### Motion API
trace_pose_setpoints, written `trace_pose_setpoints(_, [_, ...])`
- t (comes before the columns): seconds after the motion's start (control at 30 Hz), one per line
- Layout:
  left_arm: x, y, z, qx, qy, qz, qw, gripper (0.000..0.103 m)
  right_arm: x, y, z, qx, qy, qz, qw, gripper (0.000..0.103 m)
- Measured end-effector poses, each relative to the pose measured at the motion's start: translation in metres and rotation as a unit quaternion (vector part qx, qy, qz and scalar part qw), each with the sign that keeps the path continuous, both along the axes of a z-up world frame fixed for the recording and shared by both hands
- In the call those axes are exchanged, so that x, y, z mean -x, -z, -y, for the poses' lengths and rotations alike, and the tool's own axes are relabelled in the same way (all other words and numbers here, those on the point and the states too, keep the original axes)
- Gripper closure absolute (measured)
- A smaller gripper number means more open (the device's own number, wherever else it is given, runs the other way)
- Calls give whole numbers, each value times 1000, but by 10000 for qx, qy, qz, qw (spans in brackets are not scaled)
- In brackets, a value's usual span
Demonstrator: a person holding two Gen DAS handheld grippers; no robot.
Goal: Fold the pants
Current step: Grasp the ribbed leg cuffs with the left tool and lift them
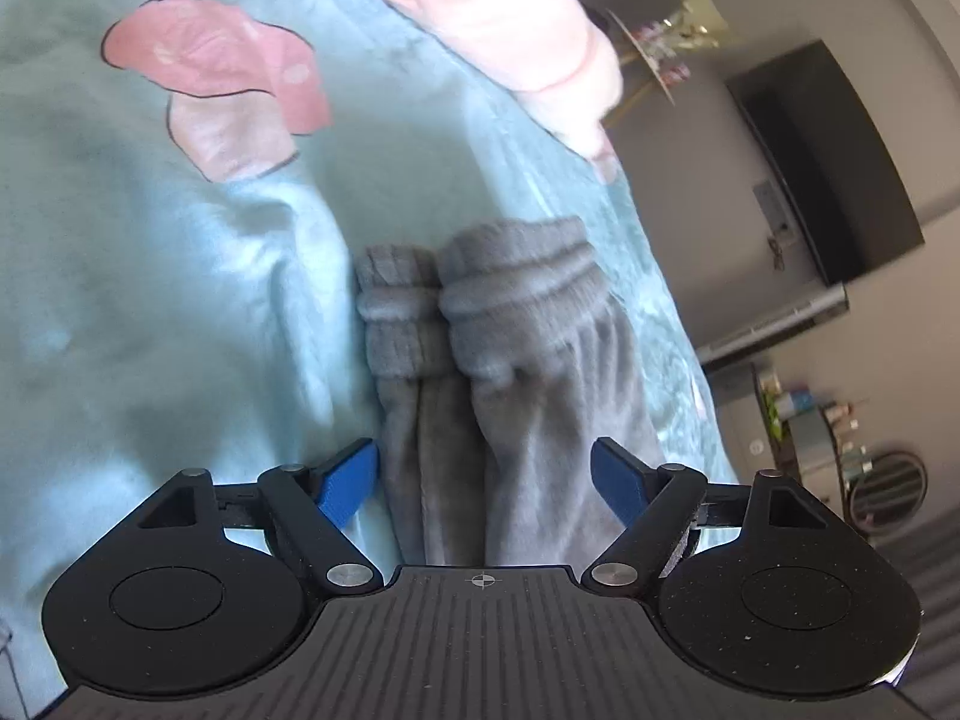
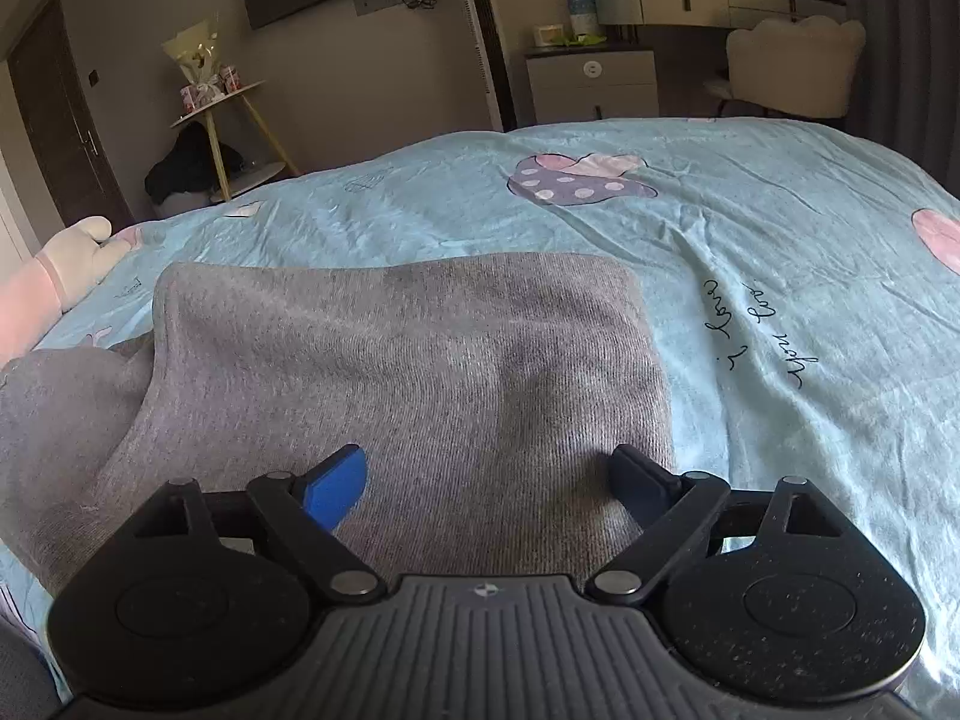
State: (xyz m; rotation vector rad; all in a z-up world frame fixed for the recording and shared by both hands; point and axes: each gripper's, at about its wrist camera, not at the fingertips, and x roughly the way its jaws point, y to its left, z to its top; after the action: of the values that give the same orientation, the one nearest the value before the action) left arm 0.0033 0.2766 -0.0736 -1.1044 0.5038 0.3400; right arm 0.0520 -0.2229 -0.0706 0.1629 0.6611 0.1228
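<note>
Grey pants lie on a light blue bedspread. In the left wrist view their two ribbed leg cuffs lie side by side, pointing away from me. My left gripper is open, its blue fingers straddling both legs just behind the cuffs. In the right wrist view the wide grey body of the pants lies flat, folded at its far edge. My right gripper is open, its fingers wide apart over the near part of the cloth.
The bedspread carries cartoon prints and writing. A pink plush toy lies beyond the cuffs; it also shows at the left of the right wrist view. Past the bed stand a small side table, drawers and a chair.
</note>
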Motion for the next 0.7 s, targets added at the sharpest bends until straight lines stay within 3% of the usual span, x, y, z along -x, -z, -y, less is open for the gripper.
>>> trace_pose_setpoints(0.13, [-9, 7, -11, 293, -74, 334, 9990, 31, -3, 2, -2, 20, -15, 39, 10000, 10])
trace_pose_setpoints(0.27, [-5, 2, -12, 21, 145, 613, 9980, 56, -5, 3, -2, 21, -40, 53, 10000, 8])
trace_pose_setpoints(0.4, [1, -7, -5, -339, 366, 976, 9940, 54, -8, 5, -1, 42, -59, 59, 10000, 5])
trace_pose_setpoints(0.47, [-11, -5, -6, -356, 364, 683, 9964, 35, -10, 6, -3, 75, -77, 64, 9999, 4])
trace_pose_setpoints(0.53, [-22, 4, -10, -145, 258, 325, 9990, 27, -11, 7, -5, 125, -87, 67, 9999, 4])
trace_pose_setpoints(0.6, [-29, 11, -14, 9, 122, 274, 9996, 27, -11, 7, -5, 126, -85, 70, 9999, 4])
trace_pose_setpoints(0.63, [-31, 11, -15, 33, 26, 265, 9996, 32, -11, 7, -4, 114, -85, 70, 9999, 4])
trace_pose_setpoints(0.67, [-34, 10, -16, 40, -12, 222, 9997, 48, -11, 7, -4, 90, -84, 72, 9999, 4])
trace_pose_setpoints(0.7, [-38, 8, -16, 19, -6, 161, 9999, 56, -10, 7, -3, 57, -80, 77, 9999, 4])
